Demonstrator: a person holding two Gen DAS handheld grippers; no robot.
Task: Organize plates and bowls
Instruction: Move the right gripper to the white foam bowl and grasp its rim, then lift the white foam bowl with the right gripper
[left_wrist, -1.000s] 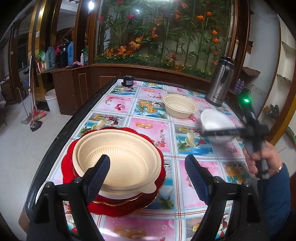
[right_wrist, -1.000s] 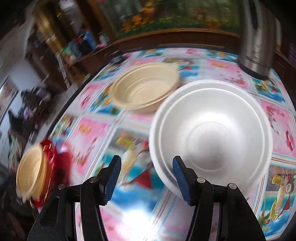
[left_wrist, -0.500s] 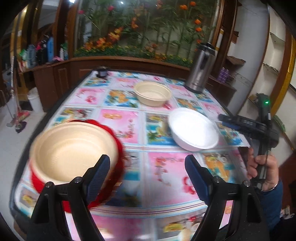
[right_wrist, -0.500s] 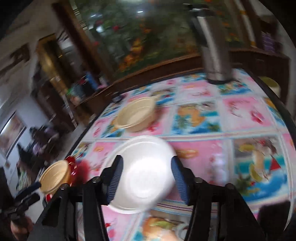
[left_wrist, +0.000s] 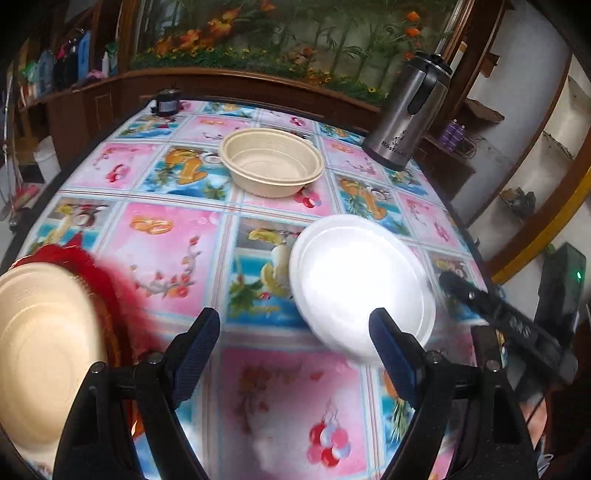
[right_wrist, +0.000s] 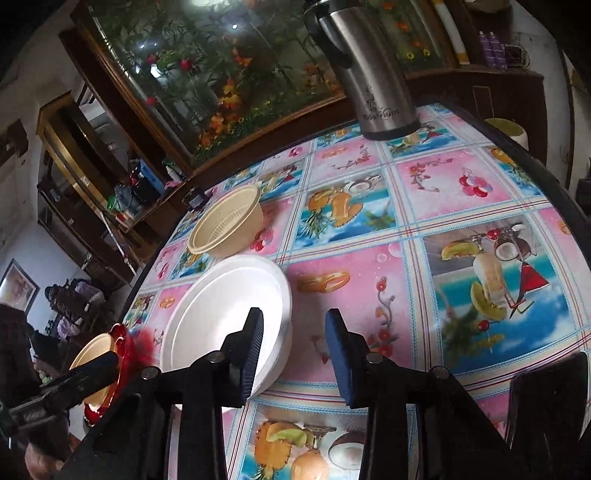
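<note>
A white foam bowl (left_wrist: 360, 282) sits on the table in the middle right; it also shows in the right wrist view (right_wrist: 225, 314). A beige bowl (left_wrist: 271, 166) stands farther back, seen too in the right wrist view (right_wrist: 227, 227). Another beige bowl (left_wrist: 40, 362) rests on red plates (left_wrist: 99, 273) at the near left. My left gripper (left_wrist: 293, 350) is open and empty above the table, between the stack and the white bowl. My right gripper (right_wrist: 293, 354) is open and empty, just right of the white bowl's near rim.
A steel thermos jug (left_wrist: 410, 122) stands at the back right of the table (left_wrist: 295, 406), which has a fruit-print cloth. A small dark jar (left_wrist: 168, 103) sits at the far edge. A wooden counter and a flower mural lie behind. The table's dark edge (right_wrist: 546, 173) runs along the right.
The right gripper has set the white bowl on the table, let go and drawn back. The left gripper has swung right, away from the beige bowl and red plates.
</note>
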